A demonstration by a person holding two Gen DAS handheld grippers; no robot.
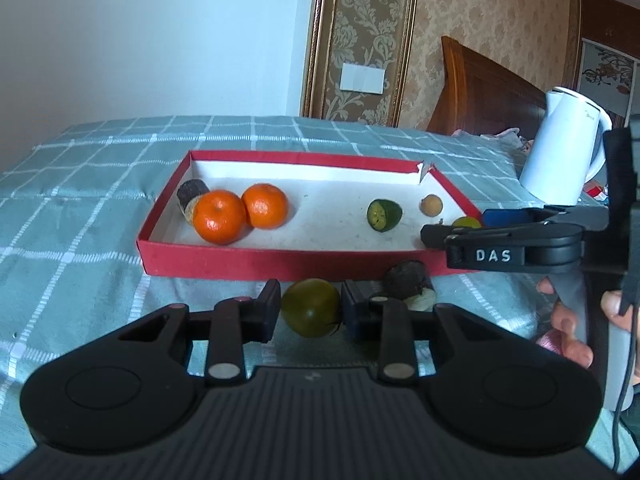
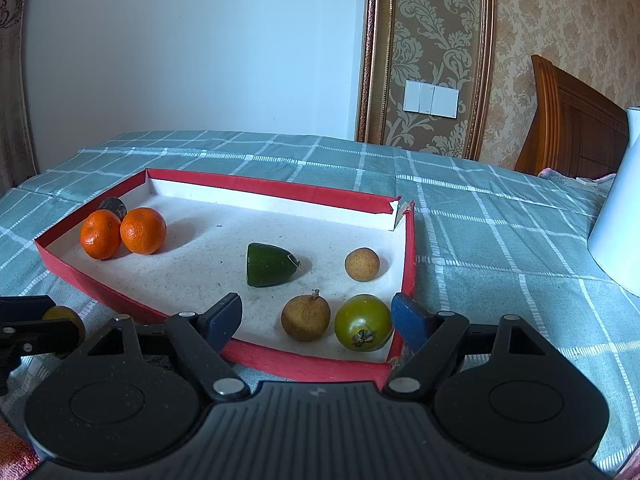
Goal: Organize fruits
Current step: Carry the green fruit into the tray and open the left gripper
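gripping green tomato (image 1: 310, 307) in left tool (image 1: 310, 306) before red tray (image 1: 280, 266); right tool (image 2: 318, 318) wide open, empty, above tray corner

Wall: a plain pale wall (image 2: 192, 48) is filling the left side, catching soft bluish daylight.
Panel: a gold-framed strip of damask wallpaper (image 2: 432, 40) is running up beside it.
Switches: a white switch plate (image 2: 431, 98) is sitting on that panel.
Wallpaper: beige patterned paper (image 2: 560, 20) is covering the right.
Headboard: a brown wooden headboard (image 2: 576, 128) is standing against it.
Cloth: a teal checked cloth (image 2: 500, 220) is covering the surface.
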